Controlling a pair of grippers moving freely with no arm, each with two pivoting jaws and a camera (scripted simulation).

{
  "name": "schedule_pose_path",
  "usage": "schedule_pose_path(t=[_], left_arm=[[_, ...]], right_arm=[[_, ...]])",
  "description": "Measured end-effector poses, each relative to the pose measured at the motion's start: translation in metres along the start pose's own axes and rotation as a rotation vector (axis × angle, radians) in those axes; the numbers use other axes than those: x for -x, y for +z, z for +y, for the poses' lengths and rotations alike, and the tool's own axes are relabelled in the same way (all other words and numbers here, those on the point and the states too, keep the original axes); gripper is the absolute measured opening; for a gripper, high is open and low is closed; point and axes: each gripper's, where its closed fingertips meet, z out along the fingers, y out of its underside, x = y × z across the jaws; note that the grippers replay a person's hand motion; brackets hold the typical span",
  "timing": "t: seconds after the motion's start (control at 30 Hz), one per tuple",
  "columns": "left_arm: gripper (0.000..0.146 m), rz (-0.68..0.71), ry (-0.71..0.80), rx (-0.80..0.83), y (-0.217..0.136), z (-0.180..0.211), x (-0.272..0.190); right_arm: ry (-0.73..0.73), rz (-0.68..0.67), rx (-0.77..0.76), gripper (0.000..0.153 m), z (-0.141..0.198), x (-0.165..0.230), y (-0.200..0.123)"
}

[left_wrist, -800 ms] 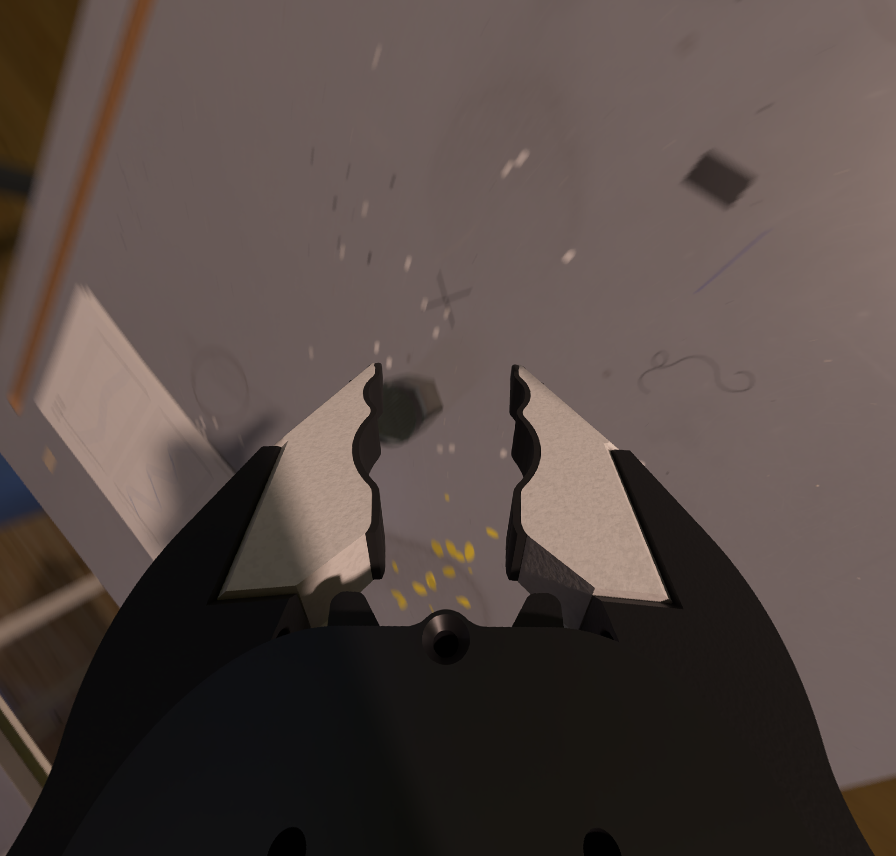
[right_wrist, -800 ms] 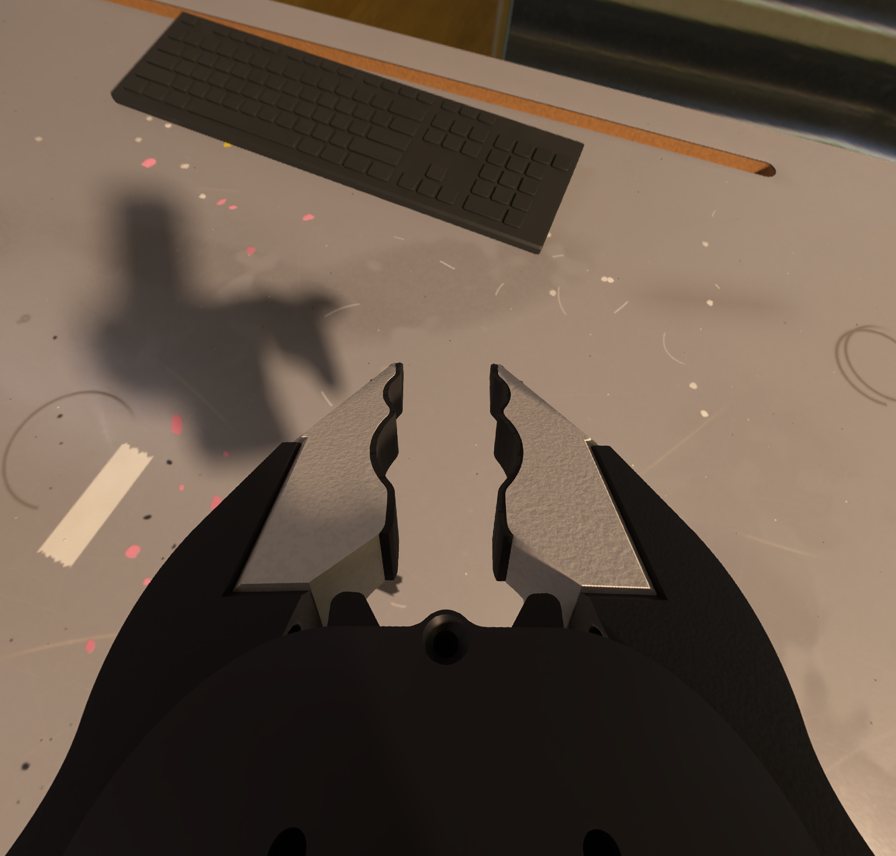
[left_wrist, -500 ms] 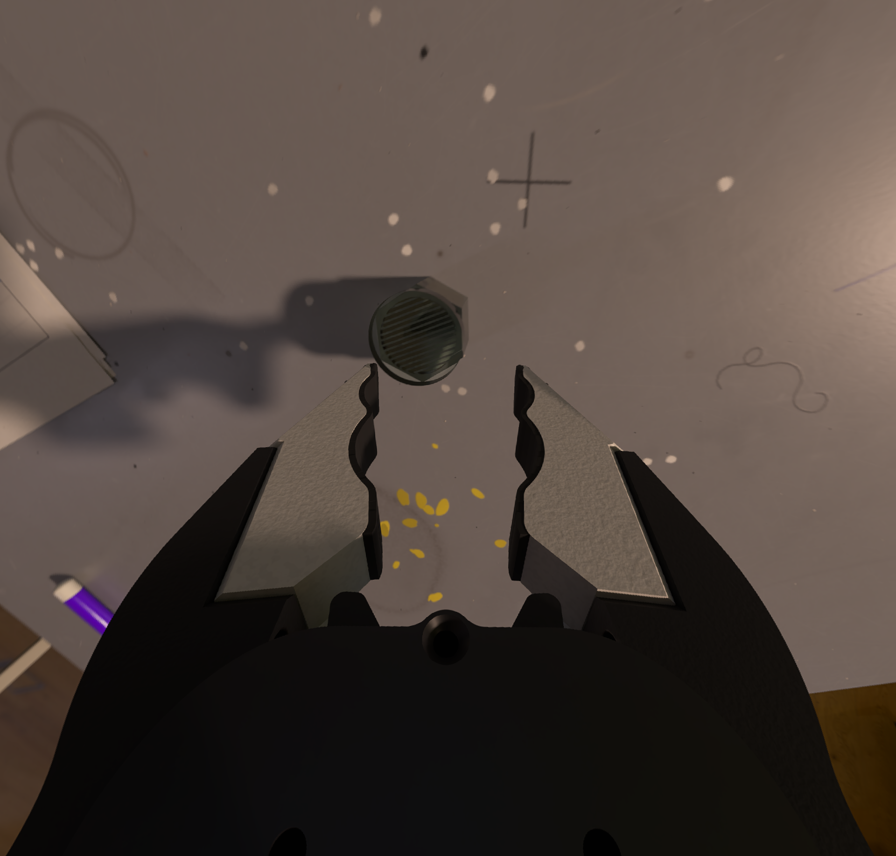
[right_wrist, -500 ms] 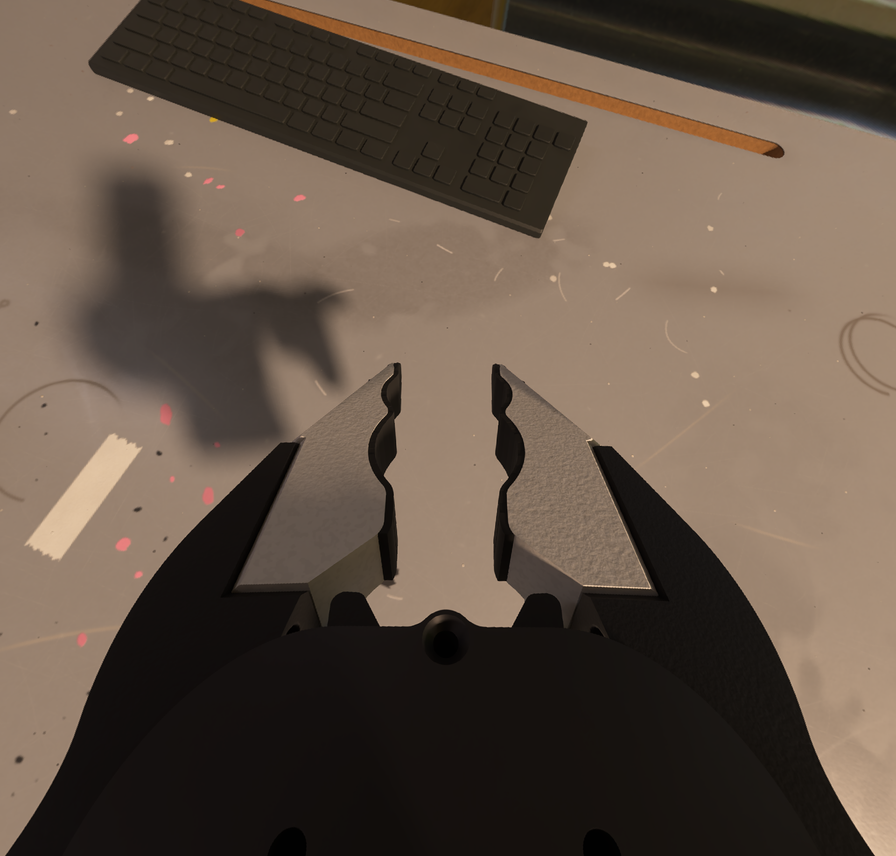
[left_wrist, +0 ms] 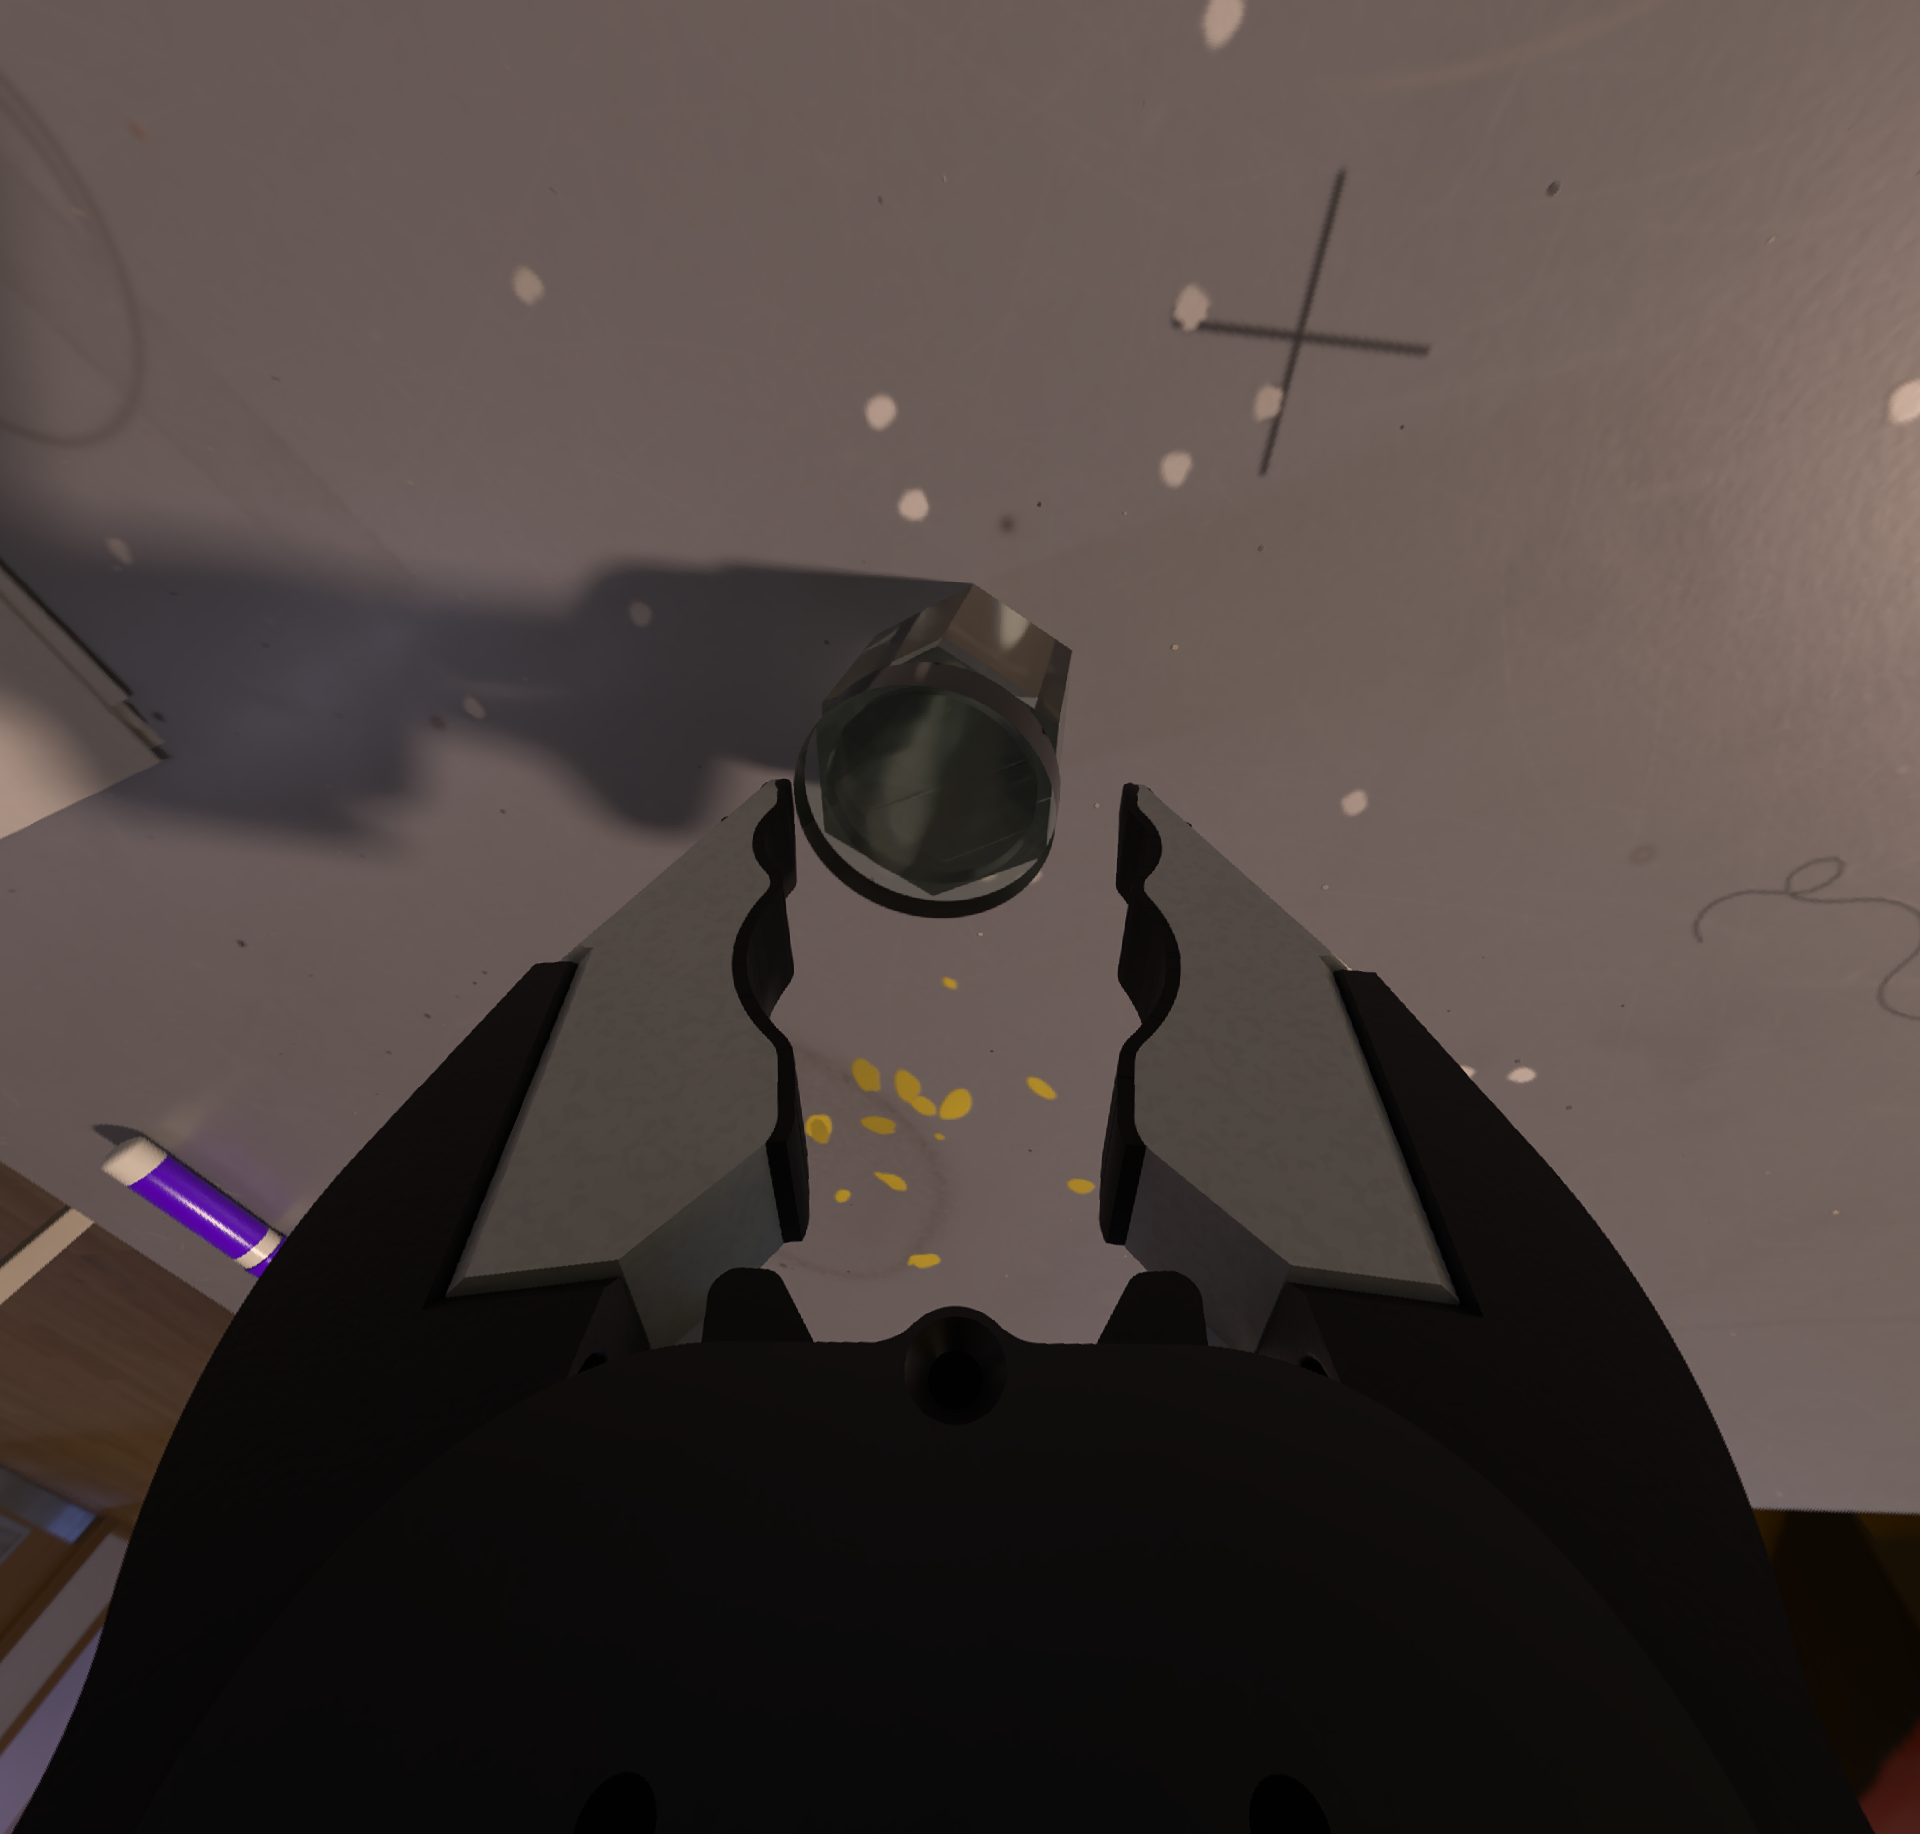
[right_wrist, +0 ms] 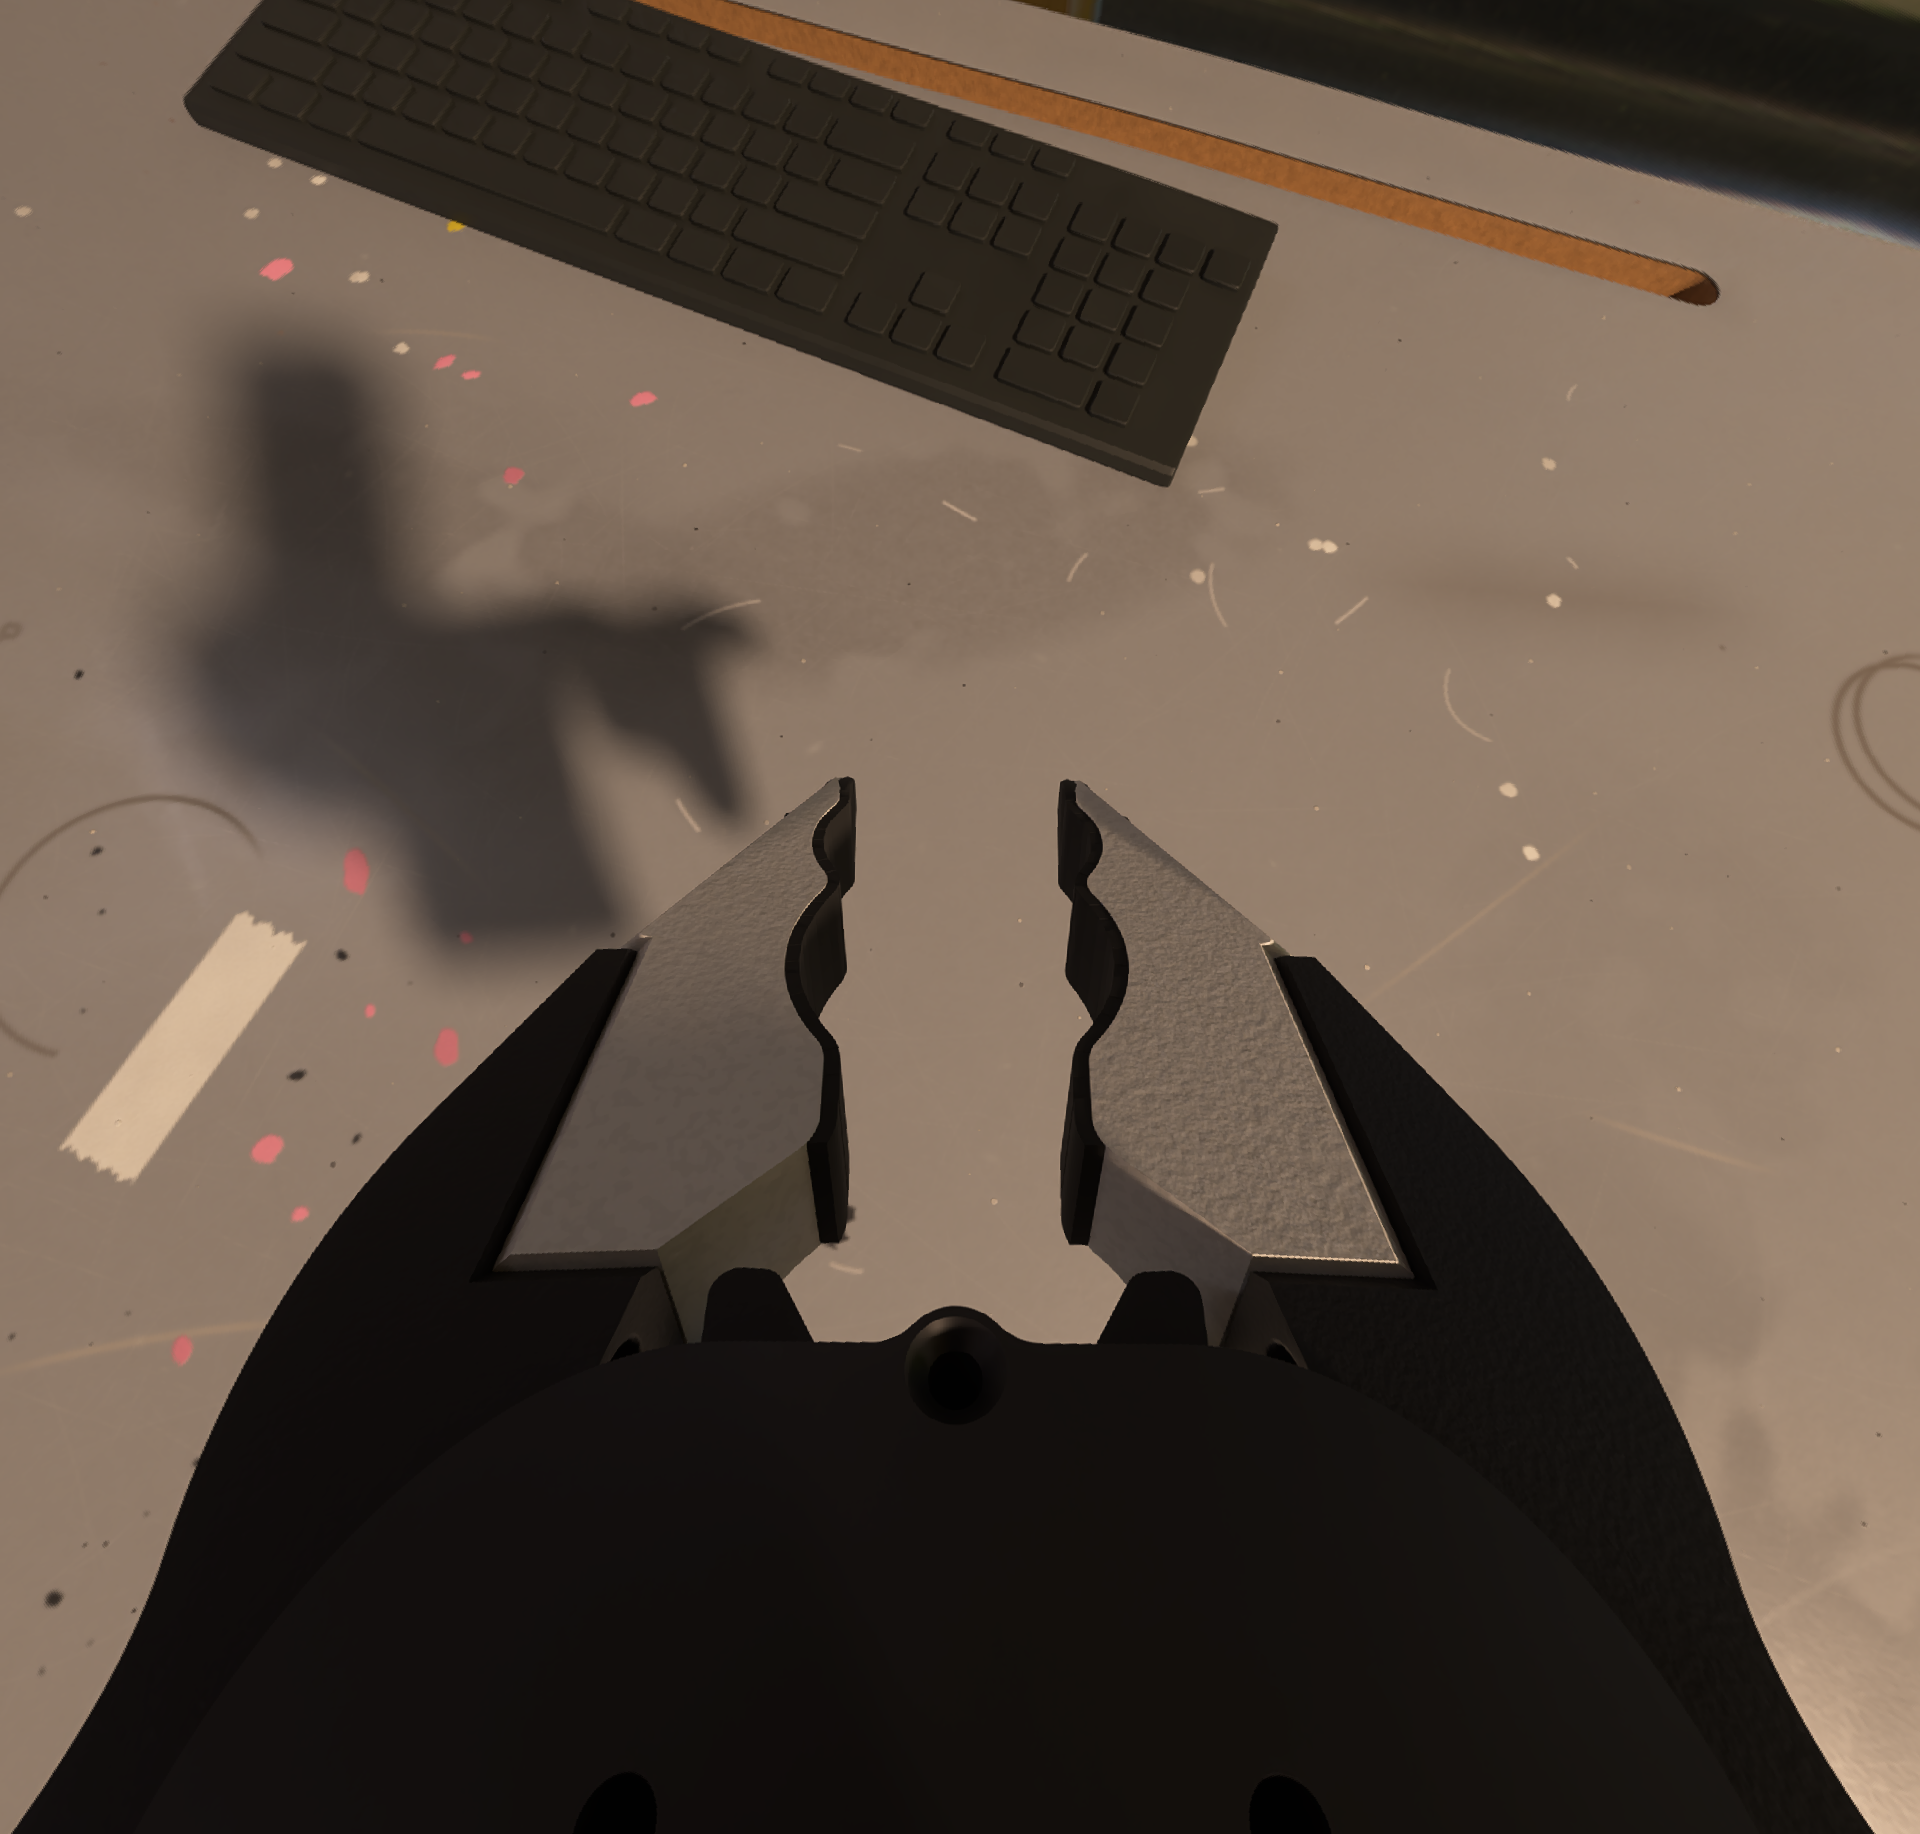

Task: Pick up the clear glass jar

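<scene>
The clear glass jar (left_wrist: 930,787) stands on the grey table, seen from above through its round mouth, with a faceted body below. My left gripper (left_wrist: 954,808) is open above it, and the jar's rim sits just beyond the tips, close to the left fingertip (left_wrist: 771,818). My right gripper (right_wrist: 956,797) is open and empty over a bare part of the table. The jar does not show in the right wrist view.
A purple marker (left_wrist: 197,1208) lies near the table's edge at lower left. A white flat object (left_wrist: 52,704) sits at the left. A black keyboard (right_wrist: 727,195) lies ahead of the right gripper, and a strip of tape (right_wrist: 182,1046) is on its left.
The left gripper has swung over the jar and come lower, so the jar now looks larger and sits between the fingertips. The right gripper has shifted only slightly.
</scene>
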Motion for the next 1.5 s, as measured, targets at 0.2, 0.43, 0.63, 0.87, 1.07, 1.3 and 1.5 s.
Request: schedule_pose_path(t=[0.2,0.43,0.63,0.87,1.07,1.3,1.5], left_arm=[[0.053,0.012,0.010,0.044,0.010,0.002,0.004],[0.053,-0.011,0.049,-0.170,-0.045,-0.007,-0.006],[0.053,-0.058,0.222,-0.560,-0.139,-0.021,-0.056],[0.053,0.126,0.635,-0.934,-0.193,-0.056,-0.218],[0.053,0.081,0.949,-0.720,-0.130,-0.066,-0.285],[0.053,0.196,0.999,-0.656,-0.113,-0.078,-0.315],[0.053,0.219,1.013,-0.667,-0.106,-0.086,-0.324]], right_arm=[[-0.003,-0.003,0.019,0.039,0.003,0.000,0.003],[-0.012,0.002,0.041,0.039,0.007,0.000,0.006],[-0.015,0.003,0.039,0.039,0.006,0.001,0.006],[-0.032,0.002,0.041,0.039,0.004,0.005,0.006],[-0.032,-0.004,0.024,0.039,0.000,0.007,0.002],[-0.008,-0.014,0.012,0.039,-0.001,0.003,0.000],[-0.012,-0.015,0.024,0.039,0.000,0.002,0.001]])
